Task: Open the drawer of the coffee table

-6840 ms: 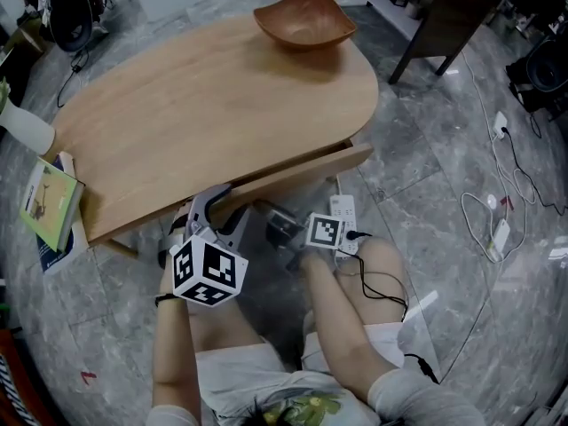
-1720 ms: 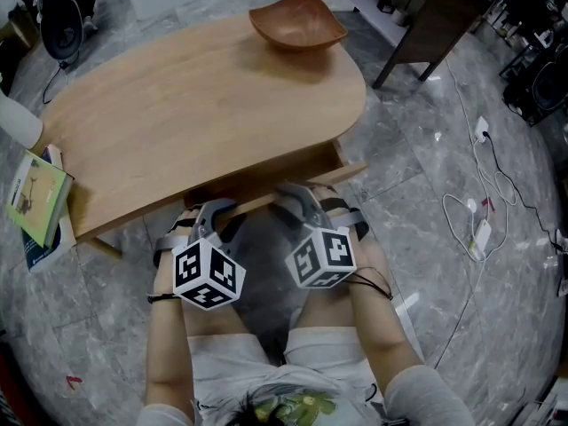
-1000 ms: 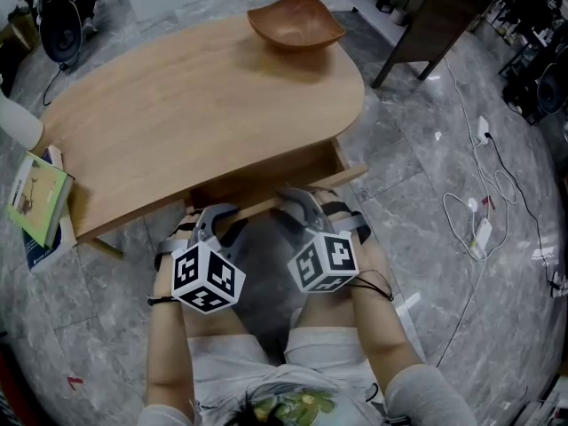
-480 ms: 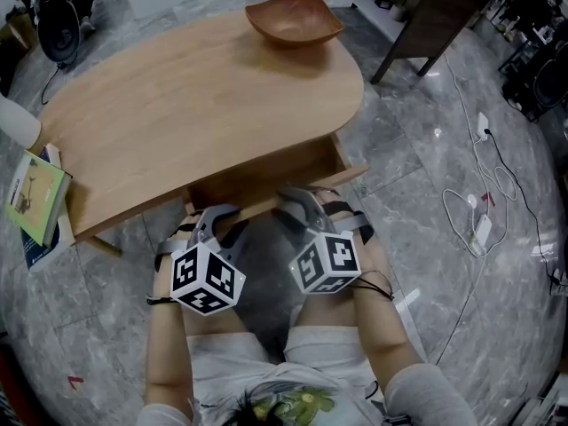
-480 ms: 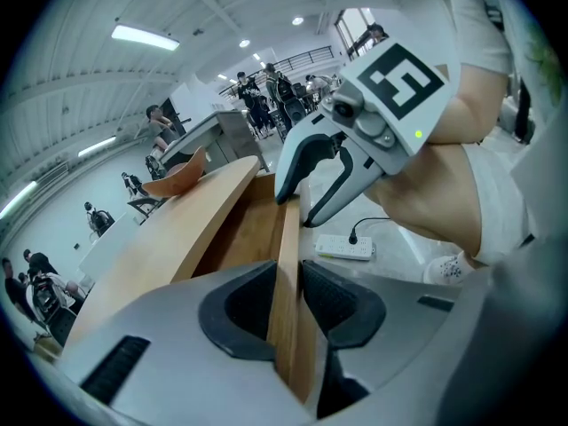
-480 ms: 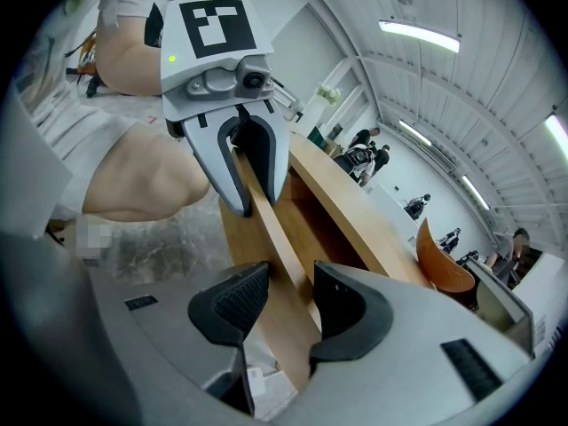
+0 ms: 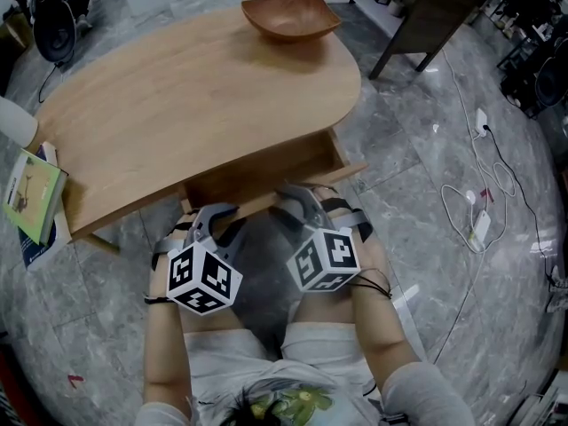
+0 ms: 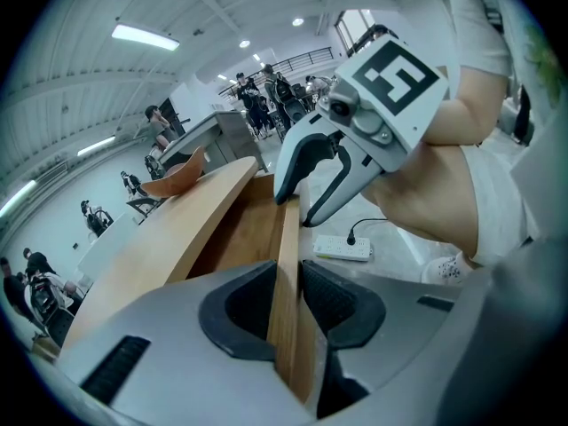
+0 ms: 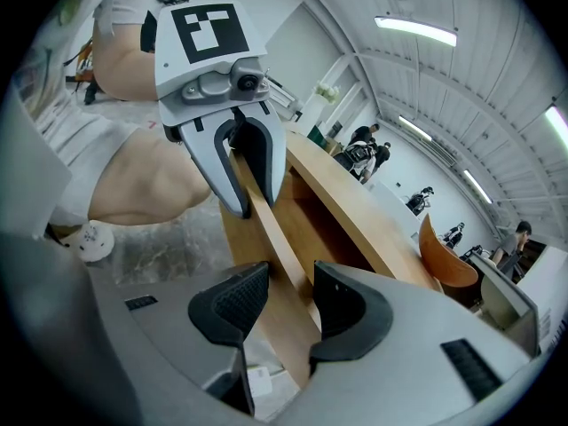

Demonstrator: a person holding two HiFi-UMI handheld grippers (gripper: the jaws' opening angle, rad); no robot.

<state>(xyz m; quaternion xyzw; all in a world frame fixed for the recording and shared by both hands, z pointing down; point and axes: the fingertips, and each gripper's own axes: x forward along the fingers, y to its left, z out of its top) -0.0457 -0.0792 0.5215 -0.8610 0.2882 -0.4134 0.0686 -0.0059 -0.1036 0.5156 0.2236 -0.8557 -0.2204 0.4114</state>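
Note:
The wooden coffee table (image 7: 195, 96) has its drawer pulled partly out toward the person. Both grippers grip the drawer front (image 7: 348, 170) side by side. My left gripper (image 7: 217, 213) is shut on the panel's top edge, and its jaws have just been closing on it. In the left gripper view the drawer front (image 8: 288, 238) runs between my left gripper's (image 8: 286, 300) pads, with the right gripper (image 8: 295, 209) further along it. My right gripper (image 7: 297, 195) is shut on the same panel. In the right gripper view the drawer front (image 9: 266, 220) passes between its (image 9: 288, 295) pads, with the left gripper (image 9: 248, 204) beyond.
A wooden bowl (image 7: 290, 11) sits at the table's far end. A green book (image 7: 31, 193) lies left of the table. Cables and a power strip (image 7: 479, 229) lie on the marble floor at right. A dark table (image 7: 426, 16) stands behind. The person's knees are just under the grippers.
The right gripper, earlier low near the floor, now grips the drawer front beside the left one. Over the last second the drawer has come out slightly further.

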